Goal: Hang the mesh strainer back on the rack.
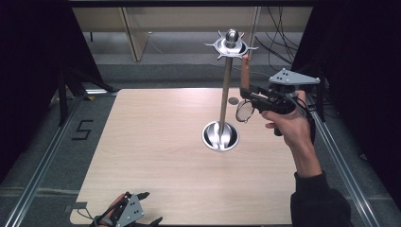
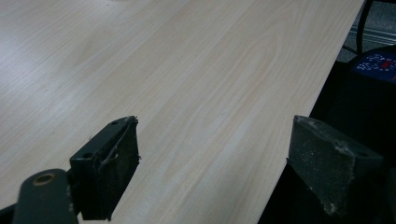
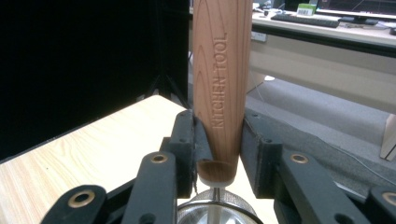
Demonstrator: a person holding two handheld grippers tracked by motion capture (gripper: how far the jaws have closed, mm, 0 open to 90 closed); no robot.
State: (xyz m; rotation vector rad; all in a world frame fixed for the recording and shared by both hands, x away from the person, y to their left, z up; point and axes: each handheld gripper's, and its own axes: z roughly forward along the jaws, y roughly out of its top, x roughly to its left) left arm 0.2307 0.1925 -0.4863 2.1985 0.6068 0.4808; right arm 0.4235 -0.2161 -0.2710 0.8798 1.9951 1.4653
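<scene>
The right tongs (image 1: 249,91) are clamped on the wooden handle (image 1: 245,71) of a small mesh strainer (image 1: 244,112), held up in the air beside the tall steel utensil stand (image 1: 226,90). The handle stands nearly upright, its long axis about parallel to the stand's pole, with the mesh bowl hanging below the jaws and the handle's free end pointing up. In the right gripper view the handle (image 3: 221,79) rises straight between the two jaws, stamped "KITCHEN TOOL", and the rim of the strainer (image 3: 215,212) shows beneath.

That free end sits just beside and slightly below the hook ring (image 1: 231,45) at the top of the stand, to its right from the person's side. The coming move, judged from this, turns on that small gap: the handle's top must go up and leftward to catch a hook. Whether it has a hanging hole cannot be told.

The left tongs (image 1: 142,208) rest apart at the near edge of the worktop (image 1: 156,142), well away from the stand, holding nothing; the right hand is plainly nearer.
</scene>
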